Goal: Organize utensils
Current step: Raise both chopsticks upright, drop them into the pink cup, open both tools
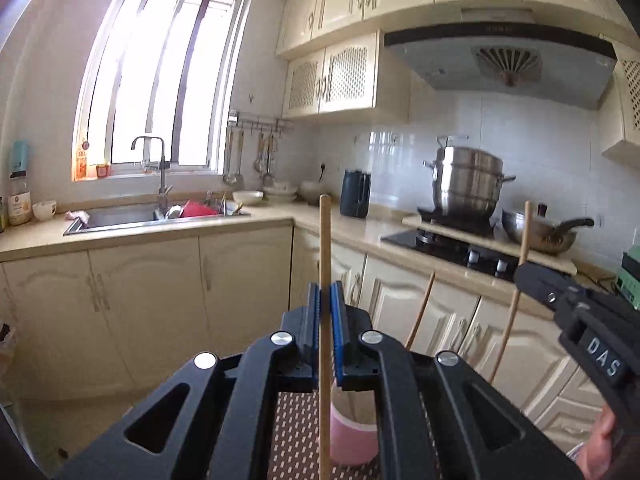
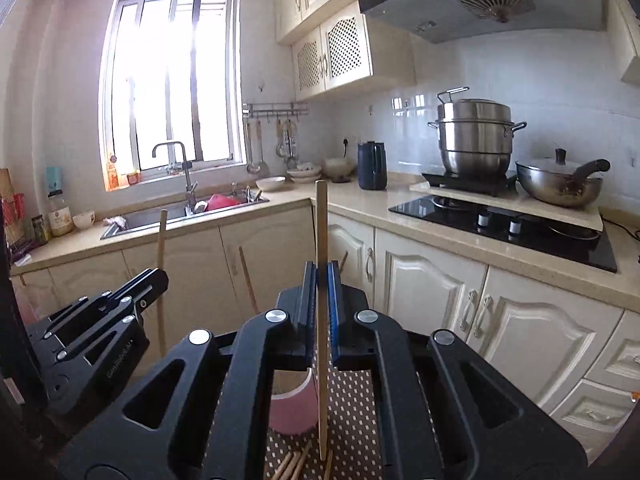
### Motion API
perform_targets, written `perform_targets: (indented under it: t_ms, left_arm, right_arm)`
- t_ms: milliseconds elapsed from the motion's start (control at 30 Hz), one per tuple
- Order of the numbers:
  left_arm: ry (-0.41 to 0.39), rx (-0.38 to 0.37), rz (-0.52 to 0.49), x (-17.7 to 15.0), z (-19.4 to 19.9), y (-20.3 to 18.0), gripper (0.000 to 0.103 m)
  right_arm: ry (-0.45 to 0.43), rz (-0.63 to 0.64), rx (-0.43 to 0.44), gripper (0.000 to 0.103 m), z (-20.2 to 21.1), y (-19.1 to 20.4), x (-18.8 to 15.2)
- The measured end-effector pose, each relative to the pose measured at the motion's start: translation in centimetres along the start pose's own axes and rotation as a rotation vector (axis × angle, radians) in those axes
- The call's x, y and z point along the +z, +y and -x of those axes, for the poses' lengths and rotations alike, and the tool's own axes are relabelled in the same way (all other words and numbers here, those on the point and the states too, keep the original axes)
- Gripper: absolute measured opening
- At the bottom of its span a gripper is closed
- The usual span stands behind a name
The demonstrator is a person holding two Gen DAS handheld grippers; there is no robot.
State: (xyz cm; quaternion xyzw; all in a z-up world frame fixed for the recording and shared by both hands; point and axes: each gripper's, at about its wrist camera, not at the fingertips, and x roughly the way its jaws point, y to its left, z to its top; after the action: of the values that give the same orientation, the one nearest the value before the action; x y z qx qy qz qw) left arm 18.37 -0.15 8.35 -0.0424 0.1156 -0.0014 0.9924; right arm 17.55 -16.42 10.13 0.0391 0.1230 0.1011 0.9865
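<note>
Left hand-held gripper [image 1: 325,300] clamps an upright chopstick [image 1: 324,248]. Right hand-held gripper [image 2: 322,280] clamps a second chopstick [image 2: 321,224]. Both held above pink cup [image 1: 352,432] on dotted mat [image 2: 356,420].

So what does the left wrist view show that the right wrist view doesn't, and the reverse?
Only the left wrist view: the right gripper from outside, a hand and a green box.
Only the right wrist view: the left gripper from outside and loose chopsticks on the dotted mat.
Both: each gripper shut on an upright chopstick above the pink cup, plus sink, steamer pot and wok.
</note>
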Motion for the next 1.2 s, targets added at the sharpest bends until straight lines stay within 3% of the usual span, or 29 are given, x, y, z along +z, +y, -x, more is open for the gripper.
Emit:
perform_targets:
  t_ms: [333, 600, 833, 1100, 1167, 1200]
  left_arm:
    - [-0.124, -0.054, 0.074, 2.2, -2.9, -0.9, 0.006]
    - [-0.158, -0.032, 0.115, 2.3, -6.5, -0.7, 0.006]
    - [-0.091, 0.021, 0.091, -0.3, -9.1, -0.7, 0.006]
    - [0.004, 0.063, 0.034, -3.8, -9.2, 0.0, 0.008]
    - [0.029, 0.077, 0.013, -4.6, -9.0, 0.2, 0.009]
    - [0.045, 0.079, 0.003, -5.0, -9.1, 0.3, 0.015]
  right_arm:
    - [-0.056, -0.059, 0.024, 0.006, -3.3, -0.5, 2.5]
    - [-0.066, -0.085, 0.034, 0.006, -5.8, -0.9, 3.0]
    - [0.040, -0.075, 0.037, 0.006, -8.5, -0.7, 0.4]
    - [0.248, -0.069, 0.063, 0.007, -10.7, -1.2, -4.4]
    - [0.278, -0.050, 0.060, 0.007, -10.8, -1.1, -5.4]
    - [0.293, -0.031, 0.053, 0.007, -10.9, -1.0, -5.8]
